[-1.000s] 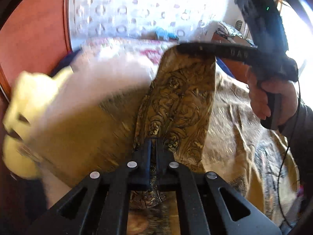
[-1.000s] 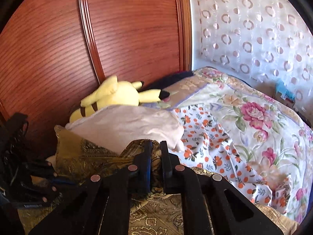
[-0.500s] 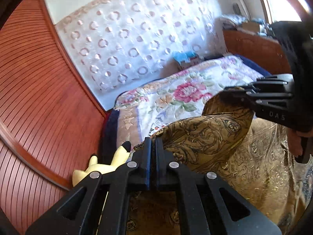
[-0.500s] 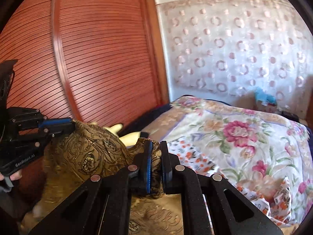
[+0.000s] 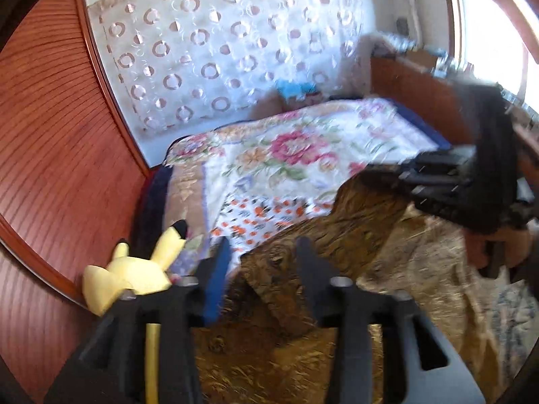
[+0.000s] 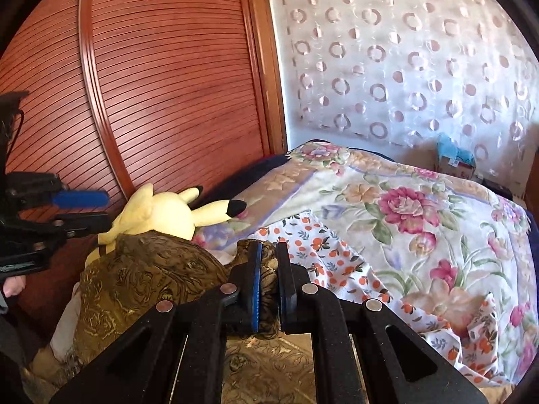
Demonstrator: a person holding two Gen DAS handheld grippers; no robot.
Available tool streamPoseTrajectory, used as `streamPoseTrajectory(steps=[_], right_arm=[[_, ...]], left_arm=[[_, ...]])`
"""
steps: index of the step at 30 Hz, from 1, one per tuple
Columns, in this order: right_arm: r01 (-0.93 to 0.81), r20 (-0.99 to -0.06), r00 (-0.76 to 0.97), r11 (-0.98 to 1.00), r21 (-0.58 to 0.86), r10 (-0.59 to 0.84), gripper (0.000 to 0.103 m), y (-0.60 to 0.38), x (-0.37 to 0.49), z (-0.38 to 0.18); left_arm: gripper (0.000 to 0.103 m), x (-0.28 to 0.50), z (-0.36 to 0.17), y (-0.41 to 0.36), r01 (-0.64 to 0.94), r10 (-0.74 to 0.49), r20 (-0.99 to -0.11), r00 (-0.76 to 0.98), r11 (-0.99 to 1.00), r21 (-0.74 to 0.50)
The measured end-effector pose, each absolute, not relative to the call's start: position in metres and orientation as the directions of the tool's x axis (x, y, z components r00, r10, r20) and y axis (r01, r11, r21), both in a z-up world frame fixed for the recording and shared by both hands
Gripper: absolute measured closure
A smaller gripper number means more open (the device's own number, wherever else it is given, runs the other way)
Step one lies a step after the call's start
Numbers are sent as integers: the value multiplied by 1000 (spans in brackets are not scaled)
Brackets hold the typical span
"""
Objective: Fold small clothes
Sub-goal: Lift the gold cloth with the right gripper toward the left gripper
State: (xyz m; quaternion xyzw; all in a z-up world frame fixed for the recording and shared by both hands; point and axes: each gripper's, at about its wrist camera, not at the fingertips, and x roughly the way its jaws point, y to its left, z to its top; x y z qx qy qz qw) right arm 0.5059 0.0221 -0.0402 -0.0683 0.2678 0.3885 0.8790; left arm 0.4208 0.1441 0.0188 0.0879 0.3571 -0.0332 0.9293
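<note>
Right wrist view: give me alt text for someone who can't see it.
The right tongs are shut on a bunched edge of gold-patterned brown cloth on a bed with a floral cover. A yellow plush toy lies behind the cloth, and the left tongs stand open at far left, their jaws opening with nothing between them.
</note>
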Motion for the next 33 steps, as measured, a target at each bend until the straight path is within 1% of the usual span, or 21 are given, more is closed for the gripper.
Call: streamPoseTrajectory(steps=[3, 6, 9, 11, 14, 15, 16, 17, 18, 23, 27, 28, 29, 30, 31, 32, 33], right_arm=[[-746, -506, 531, 658, 102, 680, 95, 2, 496, -36], [-773, -495, 512, 628, 90, 702, 95, -21, 471, -43], [-783, -530, 489, 617, 83, 692, 95, -41, 461, -62], [-782, -580, 472, 619, 71, 664, 92, -49, 455, -73], [-785, -617, 428, 610, 109, 661, 81, -61, 456, -78], [-786, -619, 419, 607, 119, 664, 71, -64, 457, -76], [-785, -619, 412, 606, 131, 668, 59, -67, 459, -73], [-784, -618, 408, 604, 139, 672, 53, -70, 461, -70], [-783, -614, 413, 606, 138, 673, 50, -72, 464, -66], [-777, -620, 426, 617, 122, 659, 50, -66, 473, -59], [-769, -693, 362, 620, 156, 623, 50, -43, 489, -77], [-767, -695, 353, 619, 168, 626, 53, -38, 492, -78], [-767, -702, 333, 614, 186, 630, 57, -34, 496, -79], [-762, -705, 331, 618, 192, 627, 72, -32, 500, -78], [-758, -701, 339, 624, 192, 627, 89, -32, 501, -76], [-759, -691, 342, 621, 196, 637, 97, -33, 500, -72], [-767, -678, 336, 608, 207, 654, 99, -34, 498, -67]], left_arm=[[57, 404, 21, 140, 128, -12, -660, 751, 984, 127], [57, 388, 14, 139, 114, -5, -650, 760, 985, 127], [57, 382, -2, 139, 118, -6, -662, 750, 985, 125], [57, 381, -18, 141, 112, 5, -685, 729, 986, 127], [57, 377, -31, 146, 97, 3, -712, 702, 990, 100], [57, 377, -34, 148, 92, 3, -718, 696, 991, 93], [57, 377, -35, 149, 90, 2, -720, 693, 992, 90], [57, 377, -37, 150, 89, 0, -725, 689, 992, 85], [57, 378, -39, 150, 89, -5, -729, 685, 993, 77], [57, 382, -45, 147, 86, -15, -730, 683, 994, 61], [57, 399, -47, 148, 69, 24, -731, 682, 993, 98], [57, 403, -49, 149, 62, 38, -730, 682, 992, 109], [57, 405, -49, 151, 56, 45, -730, 682, 992, 113], [57, 410, -50, 155, 44, 52, -731, 681, 993, 112], [57, 414, -50, 160, 31, 57, -731, 680, 994, 106], [57, 418, -50, 165, 17, 60, -731, 680, 995, 98], [57, 421, -50, 169, 11, 61, -733, 677, 996, 92]])
